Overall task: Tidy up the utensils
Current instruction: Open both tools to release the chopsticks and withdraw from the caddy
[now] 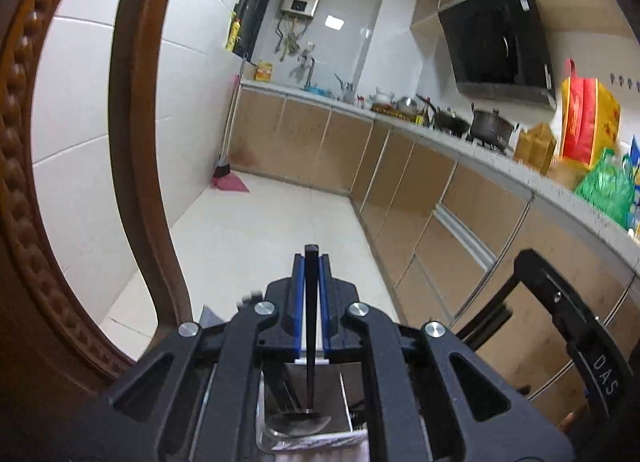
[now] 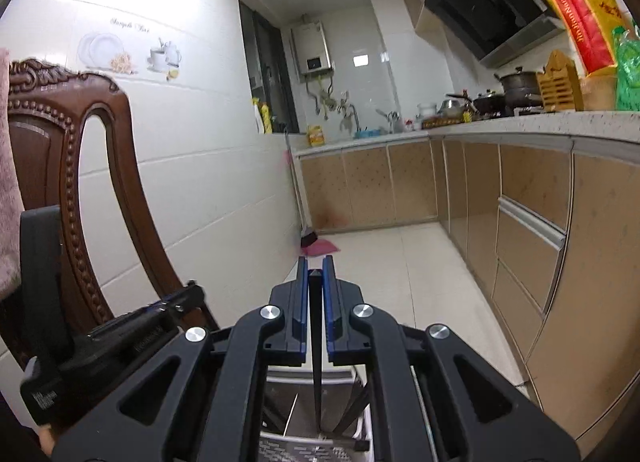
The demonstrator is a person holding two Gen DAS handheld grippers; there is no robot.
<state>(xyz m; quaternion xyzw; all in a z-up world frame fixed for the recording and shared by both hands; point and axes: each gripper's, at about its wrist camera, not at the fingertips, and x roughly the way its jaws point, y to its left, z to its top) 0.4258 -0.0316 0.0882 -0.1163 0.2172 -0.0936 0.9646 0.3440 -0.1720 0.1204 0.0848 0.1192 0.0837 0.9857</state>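
Observation:
In the left wrist view my left gripper (image 1: 311,262) is shut on the thin black handle of a metal spoon (image 1: 300,418). The spoon hangs bowl-down over a utensil holder (image 1: 262,402) at the bottom edge. The right tool's black frame (image 1: 560,294) shows at the right. In the right wrist view my right gripper (image 2: 316,266) is shut on another black-handled utensil (image 2: 318,382). Its lower end reaches down into a white perforated holder (image 2: 280,450), and its head is hidden. The left gripper (image 2: 188,294) appears low on the left, close beside mine.
A carved brown wooden chair back (image 1: 132,142) (image 2: 80,142) stands close on the left. A counter (image 1: 480,158) (image 2: 560,122) with cabinets runs along the right, carrying pots and bags. Pale tiled floor (image 1: 260,230) lies ahead, with a pink dustpan (image 2: 320,246) by the wall.

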